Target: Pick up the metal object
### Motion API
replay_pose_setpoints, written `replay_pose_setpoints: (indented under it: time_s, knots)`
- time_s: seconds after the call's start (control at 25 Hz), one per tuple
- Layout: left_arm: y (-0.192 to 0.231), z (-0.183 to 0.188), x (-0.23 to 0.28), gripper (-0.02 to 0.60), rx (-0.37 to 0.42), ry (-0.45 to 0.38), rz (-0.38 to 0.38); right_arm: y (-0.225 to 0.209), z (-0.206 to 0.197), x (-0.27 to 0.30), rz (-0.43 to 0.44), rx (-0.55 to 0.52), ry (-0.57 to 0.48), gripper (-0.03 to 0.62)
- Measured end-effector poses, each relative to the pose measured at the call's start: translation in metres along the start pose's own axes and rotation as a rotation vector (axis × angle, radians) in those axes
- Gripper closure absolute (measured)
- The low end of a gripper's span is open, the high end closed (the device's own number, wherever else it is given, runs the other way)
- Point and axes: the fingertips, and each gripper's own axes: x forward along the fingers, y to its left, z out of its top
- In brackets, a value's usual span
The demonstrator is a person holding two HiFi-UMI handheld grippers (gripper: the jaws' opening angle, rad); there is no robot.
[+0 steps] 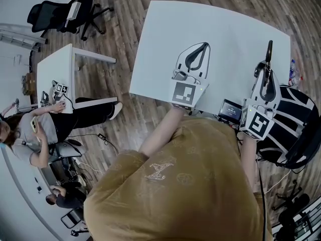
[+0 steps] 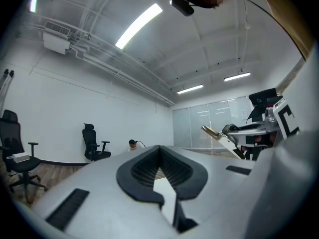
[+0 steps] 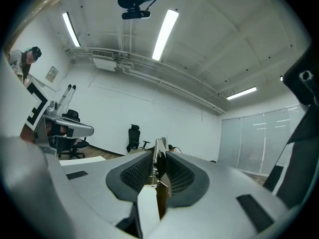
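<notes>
A thin metal object [image 3: 160, 169] with a spring stands upright between the ribbed pads of my right gripper [image 3: 159, 156], which is shut on it. In the head view the right gripper [image 1: 269, 64] is at the right front corner of the white table [image 1: 225, 34], and the metal object [image 1: 270, 48] sticks out past its tips. From the left gripper view the metal object [image 2: 218, 133] shows as a bright strip at the right. My left gripper [image 1: 204, 46] is over the table's front edge; its tips [image 2: 159, 149] meet with nothing between them.
A small dark screen [image 1: 229, 110] lies by the table's front edge. A black and white bag [image 1: 296, 129] sits at the right. At the left are a smaller white table [image 1: 55, 67], a seated person [image 1: 30, 129] and an office chair [image 1: 65, 11] on the wooden floor.
</notes>
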Motion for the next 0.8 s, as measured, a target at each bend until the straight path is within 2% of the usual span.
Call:
replay_pose_setpoints:
  time_s: [0.8]
  knots:
    - [0.000,-0.002,-0.003,0.578,0.011,0.009,0.007,-0.002,0.011,-0.007,0.000,0.008,-0.024,0.499]
